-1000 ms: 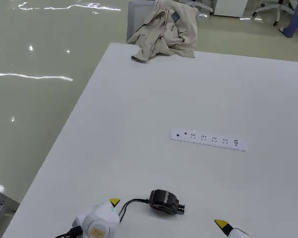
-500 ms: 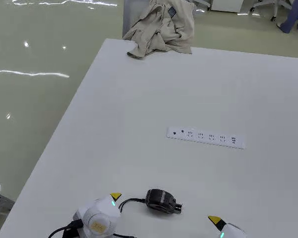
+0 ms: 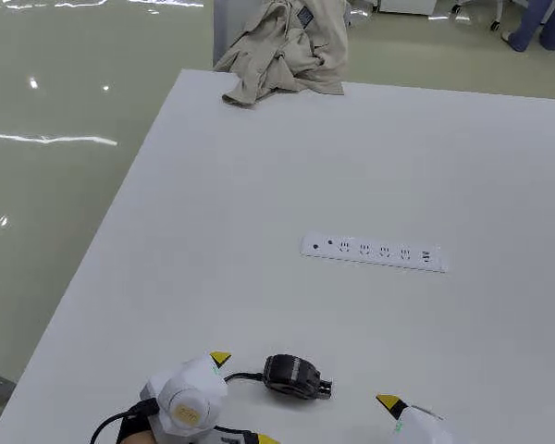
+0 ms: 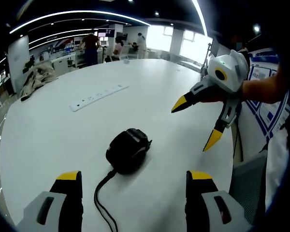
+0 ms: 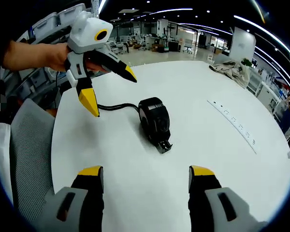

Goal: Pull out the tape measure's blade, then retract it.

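Note:
The black tape measure (image 3: 294, 376) lies on the white table (image 3: 259, 185) near its front edge, with its blade retracted and a black cord (image 3: 245, 376) trailing left. My left gripper (image 3: 242, 400) hovers open just left of the tape measure, its yellow tips apart. The right gripper (image 3: 398, 412) is at the lower right, a short way off. In the left gripper view, the tape measure (image 4: 128, 150) sits ahead of my open left gripper (image 4: 134, 179), and the right gripper (image 4: 193, 126) stands open beyond it. In the right gripper view, my open right gripper (image 5: 145, 173) faces the tape measure (image 5: 153, 120) and the left gripper (image 5: 112, 93).
A white power strip (image 3: 372, 252) lies mid-table beyond the tape measure. A crumpled beige jacket (image 3: 282, 46) rests at the far edge of the table. The table's left edge drops to a shiny floor. A grey chair back (image 5: 29, 145) is close on my side.
The head camera has shifted a little. Both grippers have edged slightly closer to the tape measure, which has not moved.

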The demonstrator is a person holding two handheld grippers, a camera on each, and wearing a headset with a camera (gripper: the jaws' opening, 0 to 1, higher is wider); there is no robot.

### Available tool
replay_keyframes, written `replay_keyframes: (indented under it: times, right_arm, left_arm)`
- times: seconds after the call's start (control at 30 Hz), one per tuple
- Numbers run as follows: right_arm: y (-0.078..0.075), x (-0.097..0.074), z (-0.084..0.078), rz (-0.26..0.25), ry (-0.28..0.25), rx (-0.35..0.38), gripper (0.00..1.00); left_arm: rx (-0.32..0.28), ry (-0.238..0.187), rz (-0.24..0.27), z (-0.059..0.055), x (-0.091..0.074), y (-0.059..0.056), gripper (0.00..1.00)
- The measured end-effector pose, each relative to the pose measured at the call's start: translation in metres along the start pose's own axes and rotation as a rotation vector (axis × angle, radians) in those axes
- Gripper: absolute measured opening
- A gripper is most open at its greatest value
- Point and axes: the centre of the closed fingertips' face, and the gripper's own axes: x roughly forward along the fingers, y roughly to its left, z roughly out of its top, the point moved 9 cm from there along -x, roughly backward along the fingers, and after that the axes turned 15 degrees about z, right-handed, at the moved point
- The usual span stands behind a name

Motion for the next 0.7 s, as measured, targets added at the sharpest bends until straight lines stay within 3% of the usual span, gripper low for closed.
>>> replay_keyframes:
  times: [0.33,0.7]
  right_arm:
    - [-0.009,0.008,0.000,0.004,0.019,-0.027,0.69]
    - [-0.021,0.019,0.000,0.018,0.029,-0.044,0.65]
  left_arm:
    - [0.012,0.001,-0.022,0.004,0.011,0.003,0.82]
    - [0.065,-0.004,-0.041,0.011,0.024,0.005,0.79]
